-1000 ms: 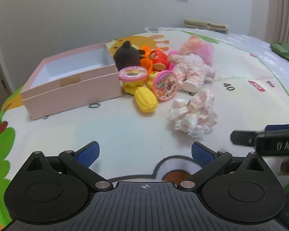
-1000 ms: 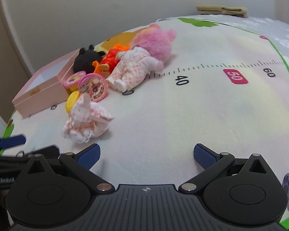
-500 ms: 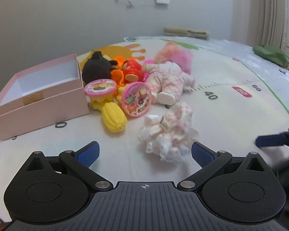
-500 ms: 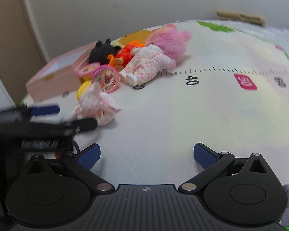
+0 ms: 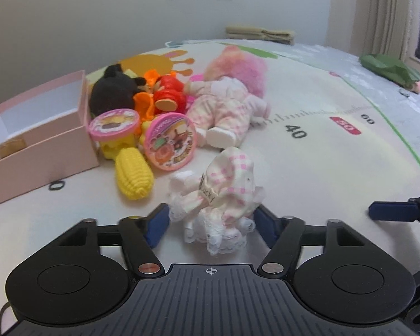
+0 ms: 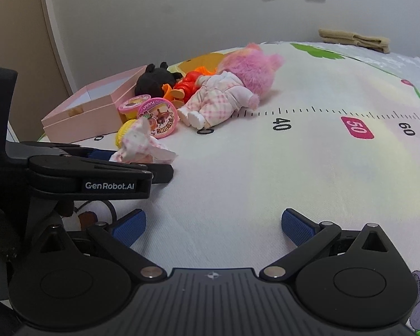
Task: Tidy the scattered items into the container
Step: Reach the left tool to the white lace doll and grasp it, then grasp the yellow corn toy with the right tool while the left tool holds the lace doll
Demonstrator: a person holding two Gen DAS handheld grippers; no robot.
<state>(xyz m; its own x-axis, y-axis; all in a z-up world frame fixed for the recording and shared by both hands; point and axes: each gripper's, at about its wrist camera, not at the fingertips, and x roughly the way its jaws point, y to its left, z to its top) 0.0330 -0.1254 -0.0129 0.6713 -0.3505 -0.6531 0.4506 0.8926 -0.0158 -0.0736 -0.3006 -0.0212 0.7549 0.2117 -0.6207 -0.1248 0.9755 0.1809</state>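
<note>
One pink box stands open on the play mat, at the left of the toy pile, its inside bare apart from a small tan tag on the near wall. Just beside its right corner lie two round pink tubs: one lid-up against the box, the other tipped on edge with its printed lid facing forward. One yellow corn lies in front of them, touching the tipped tub. Behind sit one black plush, one orange-and-red figure and one doll in pink check, lying with its soles toward the camera and its pink hair behind.

One frilly checked cloth piece, with a label reading "Lucky", lies nearest, apart from the pile. The left hand-held gripper is around it: its two blue fingers stand on either side of the lace hem, close to or touching the fabric, narrowed but not visibly squeezing; the right wrist view shows the cloth between the black arms without settling it, so I cannot tell if it is clamped.

The right hand-held gripper hangs over bare mat, its jaws wide apart, holding nothing, well to the right of the cloth
</note>
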